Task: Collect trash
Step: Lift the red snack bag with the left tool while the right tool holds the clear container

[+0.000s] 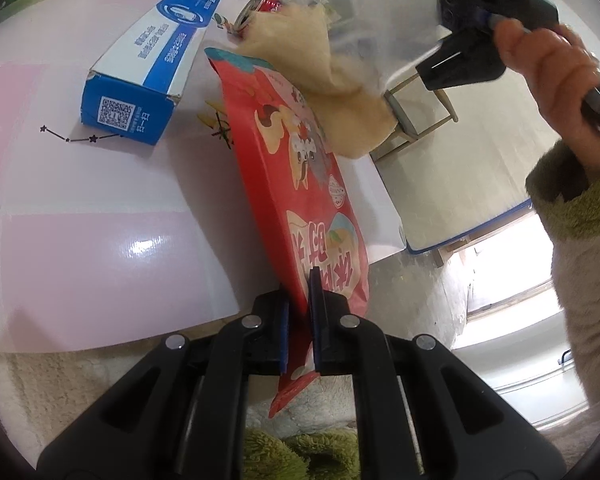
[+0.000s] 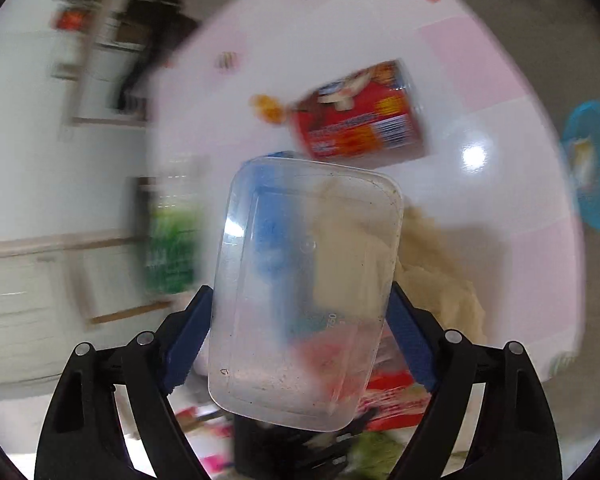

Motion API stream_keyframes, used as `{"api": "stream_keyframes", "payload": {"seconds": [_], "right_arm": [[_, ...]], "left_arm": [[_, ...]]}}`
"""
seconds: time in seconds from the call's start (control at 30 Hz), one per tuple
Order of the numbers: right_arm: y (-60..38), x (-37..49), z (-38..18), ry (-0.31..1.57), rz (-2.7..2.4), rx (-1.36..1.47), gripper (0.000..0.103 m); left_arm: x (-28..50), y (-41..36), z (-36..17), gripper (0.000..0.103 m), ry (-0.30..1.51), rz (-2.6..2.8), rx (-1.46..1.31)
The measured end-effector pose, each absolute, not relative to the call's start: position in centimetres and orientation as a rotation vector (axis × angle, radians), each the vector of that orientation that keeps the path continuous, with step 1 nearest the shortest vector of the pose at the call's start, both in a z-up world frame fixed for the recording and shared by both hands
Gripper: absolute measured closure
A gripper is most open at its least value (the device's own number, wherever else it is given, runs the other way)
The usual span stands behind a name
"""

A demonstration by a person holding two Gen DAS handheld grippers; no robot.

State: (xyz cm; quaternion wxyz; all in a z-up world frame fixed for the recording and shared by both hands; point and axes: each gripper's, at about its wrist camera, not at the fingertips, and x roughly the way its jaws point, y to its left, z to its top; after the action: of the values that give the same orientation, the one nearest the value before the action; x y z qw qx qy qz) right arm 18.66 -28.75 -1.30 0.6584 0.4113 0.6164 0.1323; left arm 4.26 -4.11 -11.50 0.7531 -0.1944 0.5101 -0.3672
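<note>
The red snack bag (image 1: pixel 300 184) is pinched at its lower end by the left tongs (image 1: pixel 300 320), which are nearly closed on it. It stands on edge along the table's (image 1: pixel 100 240) right edge, its open top reaching toward a tan cloth (image 1: pixel 324 76) that drapes over that edge.

The right tongs (image 2: pixel 300 320) stand wide with a clear plastic food container (image 2: pixel 308 288) between the blue pads (image 2: pixel 188 344). The pads look pressed to its long sides, so I judge it gripped and carried. The left wrist view shows the right hand (image 1: pixel 552 76) up above the table's far right corner.

Still lying on the table are a blue and white carton (image 1: pixel 148 68) toward the far left, a red drink can (image 1: pixel 260 4) on its side behind the cloth, and a red snack packet (image 2: pixel 360 116).

By my reading the collecting is under way but unfinished: one item is on its way to the bag and at least three remain.
</note>
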Motion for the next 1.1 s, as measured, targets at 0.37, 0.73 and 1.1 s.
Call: {"api": "stream_keyframes", "payload": {"seconds": [0.37, 0.73, 1.1], "right_arm": [[-33.9, 16.0, -1.8, 1.068, 0.756, 1.275, 0.02], [-36.6, 15.2, -9.8, 1.121, 0.69, 1.375, 0.02], [-38.0, 14.1, -15.0, 1.091, 0.798, 1.462, 0.02]], "left_arm": [[2.8, -4.0, -9.5, 0.096, 1.062, -0.767, -0.389], [-0.7, -2.0, -5.2, 0.096, 0.952, -0.739, -0.356], [2.1, -3.7, -2.9, 0.096, 0.94, -0.689, -0.247]]}}
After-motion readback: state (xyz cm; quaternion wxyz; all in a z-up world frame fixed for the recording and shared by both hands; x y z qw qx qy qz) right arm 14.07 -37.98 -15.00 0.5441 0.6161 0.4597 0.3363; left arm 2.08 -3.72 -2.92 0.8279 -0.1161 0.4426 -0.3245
